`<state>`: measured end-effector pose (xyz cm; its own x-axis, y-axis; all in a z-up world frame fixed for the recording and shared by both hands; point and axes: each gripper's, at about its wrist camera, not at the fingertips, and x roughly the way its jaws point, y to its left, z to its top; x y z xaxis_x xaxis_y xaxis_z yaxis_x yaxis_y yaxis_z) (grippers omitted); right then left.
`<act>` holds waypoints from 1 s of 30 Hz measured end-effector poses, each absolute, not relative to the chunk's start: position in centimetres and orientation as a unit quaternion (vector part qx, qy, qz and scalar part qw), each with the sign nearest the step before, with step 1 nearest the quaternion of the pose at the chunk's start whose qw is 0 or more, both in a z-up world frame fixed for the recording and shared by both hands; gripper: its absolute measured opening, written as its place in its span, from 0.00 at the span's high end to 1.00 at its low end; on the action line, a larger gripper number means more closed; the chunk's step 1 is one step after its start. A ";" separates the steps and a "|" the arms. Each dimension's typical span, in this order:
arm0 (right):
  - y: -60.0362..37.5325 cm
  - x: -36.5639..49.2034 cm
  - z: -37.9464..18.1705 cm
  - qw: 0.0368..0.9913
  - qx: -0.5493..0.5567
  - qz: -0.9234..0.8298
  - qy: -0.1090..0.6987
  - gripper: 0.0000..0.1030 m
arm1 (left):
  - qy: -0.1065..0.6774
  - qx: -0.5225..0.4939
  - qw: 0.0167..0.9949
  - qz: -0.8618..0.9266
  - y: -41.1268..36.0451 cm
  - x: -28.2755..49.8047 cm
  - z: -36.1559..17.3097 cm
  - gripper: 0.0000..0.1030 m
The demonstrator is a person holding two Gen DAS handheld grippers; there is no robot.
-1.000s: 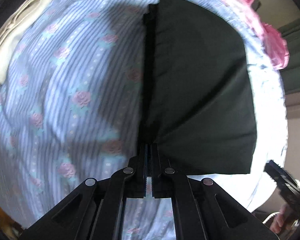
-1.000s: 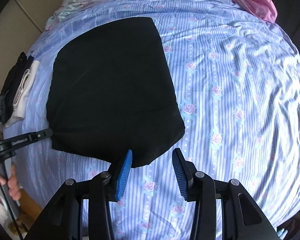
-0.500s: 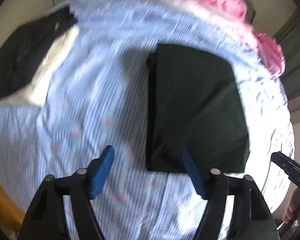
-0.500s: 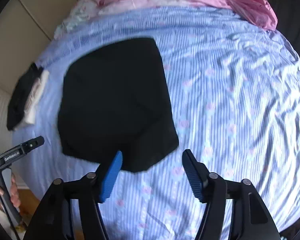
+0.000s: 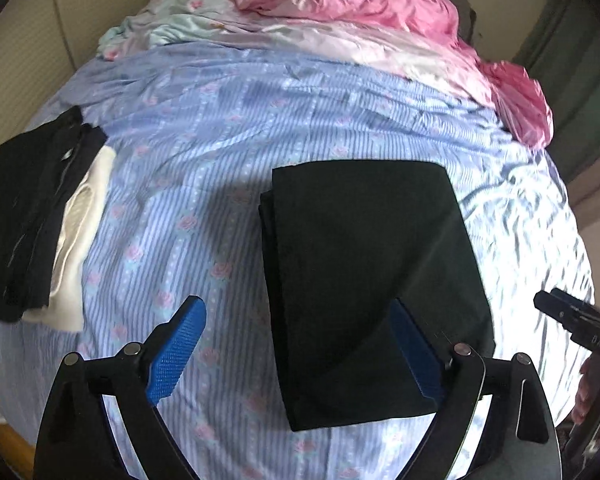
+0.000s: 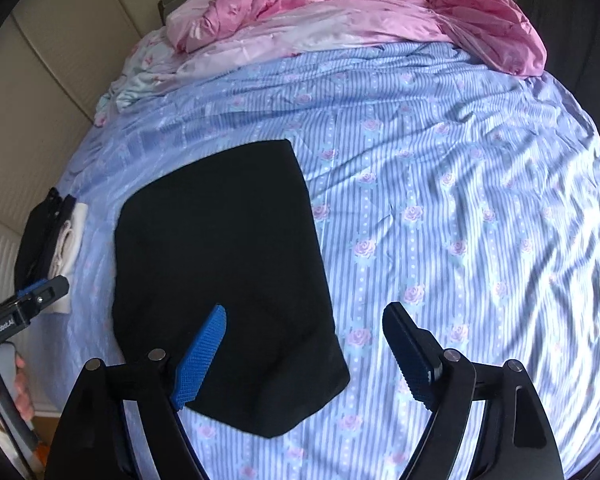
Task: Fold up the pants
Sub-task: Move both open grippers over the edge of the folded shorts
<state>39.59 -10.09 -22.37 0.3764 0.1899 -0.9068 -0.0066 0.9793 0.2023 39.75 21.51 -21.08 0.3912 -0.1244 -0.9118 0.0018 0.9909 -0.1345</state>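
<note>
Pants (image 5: 364, 280) lie mid-frame on the sheet (image 5: 204, 152), clothes pile (image 5: 40, 220) far left, crumpled bedding (image 5: 360, 4) along the top.

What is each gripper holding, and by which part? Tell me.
Nothing. The left gripper and right gripper are open above the folded black pants.

Bed (image 6: 460, 208) covered by a blue striped sheet with a rose print, creased, brightly lit on the right side. Crumpled pink satin bedding (image 6: 340, 4) heaped at the far end. Cream panelled wall (image 6: 48, 60) on the left. Green curtain (image 5: 576, 80) at the right. Wooden floor (image 5: 4, 444) visible lower left.
</note>
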 end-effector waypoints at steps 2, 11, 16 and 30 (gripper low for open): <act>-9.9 39.8 -23.0 0.822 0.080 0.054 0.561 0.21 | 0.555 -0.047 0.830 -0.041 21.5 40.2 -21.7 0.10; -9.5 38.4 -25.3 0.816 0.104 0.000 0.568 0.21 | 0.562 -0.026 0.822 -0.088 22.5 42.4 -24.0 0.10; -9.4 37.2 -26.7 0.815 0.144 -0.029 0.561 0.21 | 0.557 -0.028 0.821 -0.123 22.4 44.5 -25.0 0.10; -8.3 38.8 -30.1 0.824 0.111 -0.054 0.552 0.21 | 0.595 -0.054 0.790 -0.138 22.1 48.2 -31.6 0.09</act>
<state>38.81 -8.31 -30.08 0.3840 0.0345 -0.9227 0.2115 0.9694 0.1242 48.22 22.13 -31.59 0.2550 -0.2816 -0.9250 0.1535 0.9563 -0.2488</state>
